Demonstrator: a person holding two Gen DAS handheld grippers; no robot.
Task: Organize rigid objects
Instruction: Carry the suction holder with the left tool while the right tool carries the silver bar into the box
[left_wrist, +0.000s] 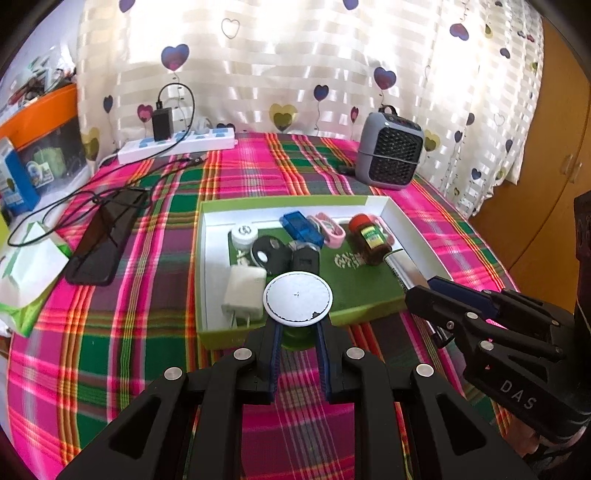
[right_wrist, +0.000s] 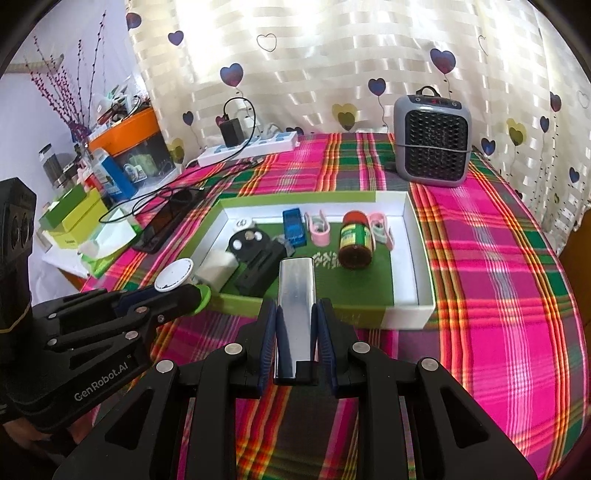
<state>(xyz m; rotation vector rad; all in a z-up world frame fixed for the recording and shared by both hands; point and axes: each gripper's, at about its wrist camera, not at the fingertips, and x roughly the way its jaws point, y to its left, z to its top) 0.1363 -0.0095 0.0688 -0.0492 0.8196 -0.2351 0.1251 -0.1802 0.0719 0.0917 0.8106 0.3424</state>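
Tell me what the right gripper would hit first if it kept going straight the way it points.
Likely the black holder near the tray's front edge; the silver bar clamped in the right gripper points there, though depth is uncertain.

Two black handheld grippers are angling downward side by side, the left gripper (left_wrist: 297, 334) clamping its blue-padded jaws tight on a round white-topped item (left_wrist: 297, 297), while the right gripper (right_wrist: 296, 328) is pinching a silver metal bar (right_wrist: 296, 295) (jaws nearly closed).
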